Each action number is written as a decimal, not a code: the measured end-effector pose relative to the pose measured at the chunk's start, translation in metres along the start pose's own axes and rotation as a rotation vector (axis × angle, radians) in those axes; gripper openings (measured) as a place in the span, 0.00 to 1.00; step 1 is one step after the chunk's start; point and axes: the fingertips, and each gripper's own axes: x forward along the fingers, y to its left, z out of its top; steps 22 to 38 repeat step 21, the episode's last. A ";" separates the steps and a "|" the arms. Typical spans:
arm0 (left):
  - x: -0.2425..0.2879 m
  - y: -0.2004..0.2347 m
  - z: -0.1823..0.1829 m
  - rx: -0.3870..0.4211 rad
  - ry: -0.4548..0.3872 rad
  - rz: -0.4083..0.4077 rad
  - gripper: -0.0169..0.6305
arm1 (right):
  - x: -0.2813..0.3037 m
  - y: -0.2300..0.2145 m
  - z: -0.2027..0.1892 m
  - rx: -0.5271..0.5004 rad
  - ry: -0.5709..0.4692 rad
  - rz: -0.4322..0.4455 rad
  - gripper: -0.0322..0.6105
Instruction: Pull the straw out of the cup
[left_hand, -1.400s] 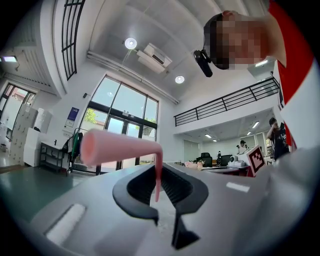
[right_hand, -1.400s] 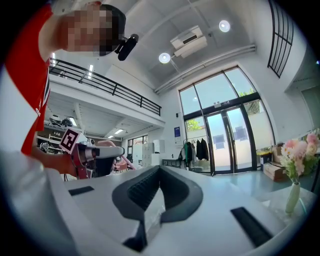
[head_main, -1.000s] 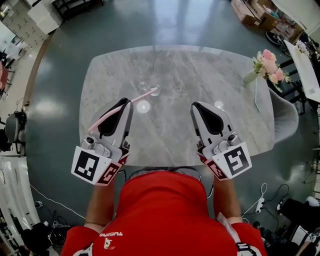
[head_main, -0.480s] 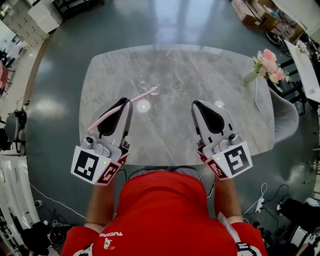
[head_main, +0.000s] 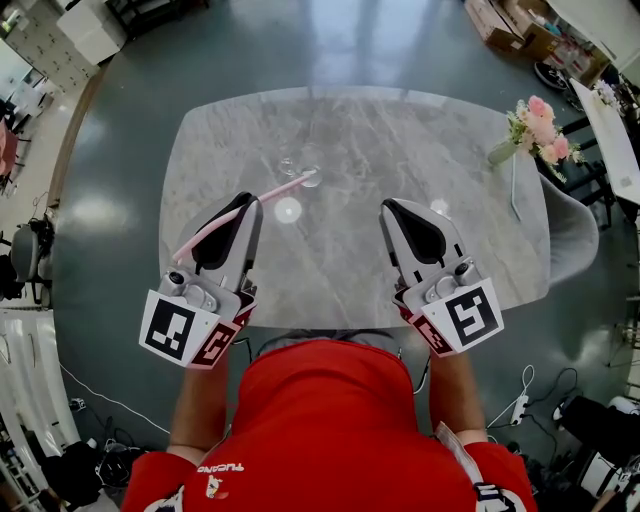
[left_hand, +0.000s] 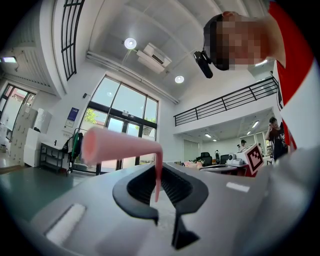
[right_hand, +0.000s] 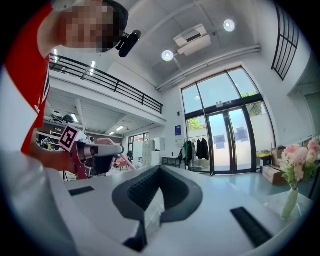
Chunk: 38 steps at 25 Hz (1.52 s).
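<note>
My left gripper (head_main: 250, 203) is shut on a pink straw (head_main: 245, 208), which runs slanting from beside the gripper's body up toward a clear glass cup (head_main: 298, 168) on the grey marble table (head_main: 400, 130). The straw's far end lies at the cup; I cannot tell whether it is inside. In the left gripper view the bent straw (left_hand: 120, 145) crosses in front, its thin part dropping between the jaws of the left gripper (left_hand: 159, 172). My right gripper (head_main: 394, 208) hovers over the table's near right part, shut and holding nothing. From the right gripper view (right_hand: 160, 172) the left gripper (right_hand: 95, 152) shows at the left.
A vase of pink flowers (head_main: 535, 130) stands at the table's far right corner and also shows as the vase of flowers (right_hand: 295, 170) in the right gripper view. A grey chair (head_main: 572, 230) sits beside that edge. The person's red shirt (head_main: 330, 420) fills the near side.
</note>
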 end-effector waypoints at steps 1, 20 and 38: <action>0.000 0.000 0.000 0.001 0.000 0.000 0.08 | 0.000 0.000 0.000 0.000 0.001 0.001 0.05; -0.003 0.002 0.003 -0.002 -0.009 -0.010 0.08 | 0.000 0.007 0.005 -0.017 0.003 0.001 0.05; -0.003 0.002 0.002 -0.002 -0.008 -0.010 0.08 | 0.000 0.007 0.005 -0.018 0.003 0.001 0.05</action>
